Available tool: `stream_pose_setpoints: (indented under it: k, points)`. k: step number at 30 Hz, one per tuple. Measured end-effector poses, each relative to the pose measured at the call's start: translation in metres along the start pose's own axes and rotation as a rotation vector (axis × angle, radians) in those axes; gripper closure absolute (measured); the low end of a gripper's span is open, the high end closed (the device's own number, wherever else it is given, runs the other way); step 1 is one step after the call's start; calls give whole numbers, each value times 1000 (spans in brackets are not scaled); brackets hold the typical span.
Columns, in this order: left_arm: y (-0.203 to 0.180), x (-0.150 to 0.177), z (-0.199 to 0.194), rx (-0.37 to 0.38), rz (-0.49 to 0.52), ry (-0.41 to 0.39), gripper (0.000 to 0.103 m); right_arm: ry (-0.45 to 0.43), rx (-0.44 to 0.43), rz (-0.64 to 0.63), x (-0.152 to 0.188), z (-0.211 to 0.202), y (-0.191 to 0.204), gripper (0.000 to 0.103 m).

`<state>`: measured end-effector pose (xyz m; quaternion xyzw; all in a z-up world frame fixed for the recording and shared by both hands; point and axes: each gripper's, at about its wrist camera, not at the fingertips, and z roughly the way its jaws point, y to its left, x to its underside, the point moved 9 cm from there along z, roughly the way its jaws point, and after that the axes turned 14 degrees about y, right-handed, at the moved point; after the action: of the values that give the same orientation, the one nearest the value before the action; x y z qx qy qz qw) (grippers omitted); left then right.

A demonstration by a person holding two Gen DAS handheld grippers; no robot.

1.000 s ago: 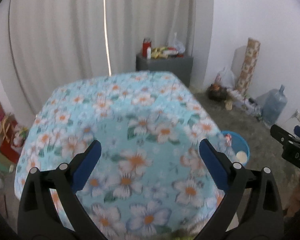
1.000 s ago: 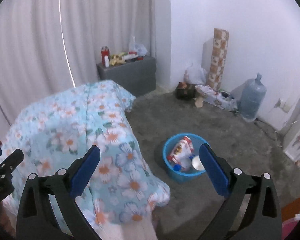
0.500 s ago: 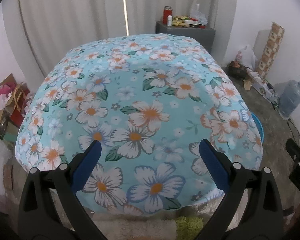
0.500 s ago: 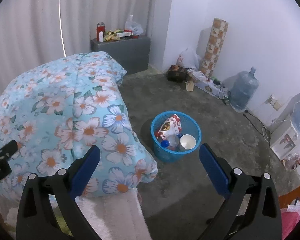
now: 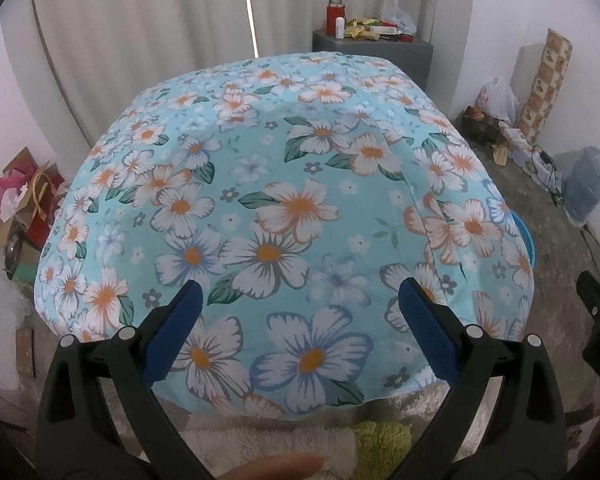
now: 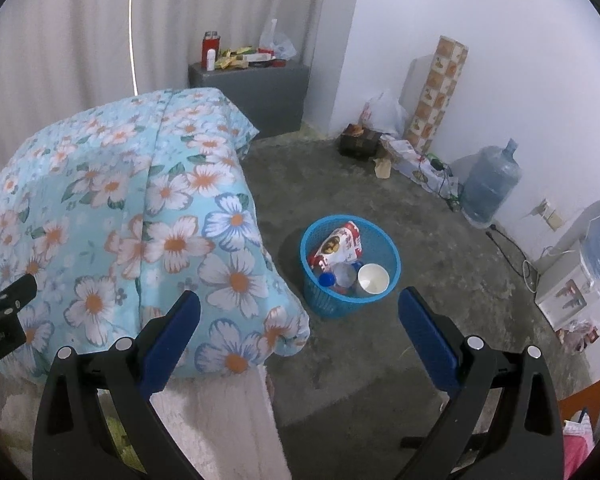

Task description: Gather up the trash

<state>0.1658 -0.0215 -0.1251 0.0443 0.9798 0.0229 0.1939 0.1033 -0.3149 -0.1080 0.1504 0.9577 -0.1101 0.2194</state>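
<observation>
Now both grippers, left gripper (image 5: 298,322) and right gripper (image 6: 299,322), gape empty; scan beyond the floral cloth (image 5: 284,216), basket (image 6: 350,264) at 12 o'clock.

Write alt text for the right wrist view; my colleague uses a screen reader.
An open gripper hangs above a blue basket holding a snack bag, a paper cup and a bottle on the concrete floor, beside a flowered sheet.
</observation>
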Motion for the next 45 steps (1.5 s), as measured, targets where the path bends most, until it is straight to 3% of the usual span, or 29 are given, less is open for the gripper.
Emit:
stream_pose_setpoints:
  k: [18,45]
  points:
    - [-10,6,5,-4,33,34,9,65,15,-18,10,15,-14,7]
    - [-37,1,-6,17,85,18,9,59,47,18,7,15,-35,7]
